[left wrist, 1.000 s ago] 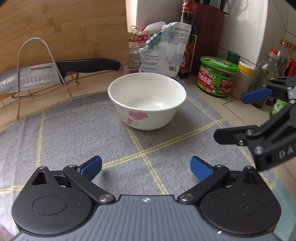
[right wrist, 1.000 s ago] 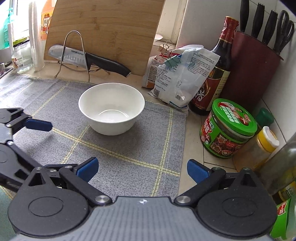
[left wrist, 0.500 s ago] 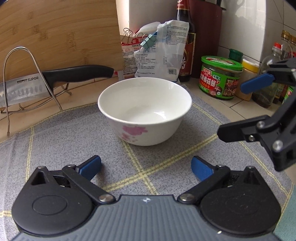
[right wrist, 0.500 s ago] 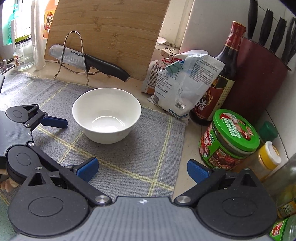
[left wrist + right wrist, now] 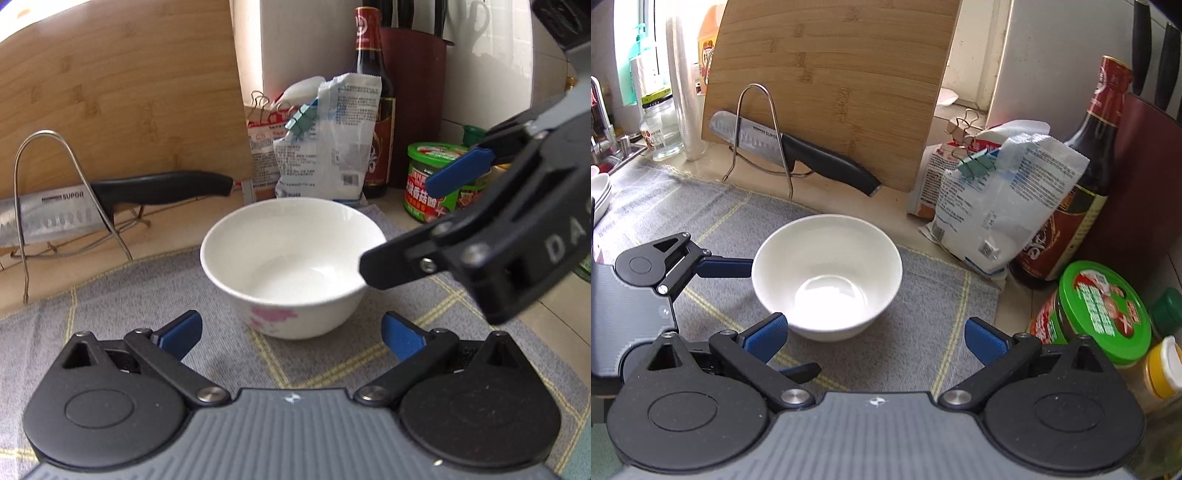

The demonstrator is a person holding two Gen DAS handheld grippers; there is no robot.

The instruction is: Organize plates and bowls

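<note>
A white bowl (image 5: 291, 266) with a pink flower print stands upright and empty on the grey mat (image 5: 147, 317), also seen from above as the bowl (image 5: 827, 273). My left gripper (image 5: 291, 334) is open, with the bowl just ahead between its blue pads. In the right wrist view the left gripper (image 5: 785, 317) comes in from the left, one pad beside the bowl's left rim. My right gripper (image 5: 875, 338) is open, close to the bowl's near side. In the left wrist view the right gripper (image 5: 399, 225) reaches in from the right, its lower finger overlapping the bowl's right rim.
A knife (image 5: 798, 155) rests on a wire rack before a leaning bamboo board (image 5: 831, 74). Clipped bags (image 5: 997, 206), a dark sauce bottle (image 5: 1086, 184), a green-lidded jar (image 5: 1100, 314) and a knife block crowd the right. Stacked white dishes (image 5: 600, 192) sit at the far left.
Both grippers have closed in on the bowl. The left one moved forward to it, and the right one swung in over its right side. Both stayed open.
</note>
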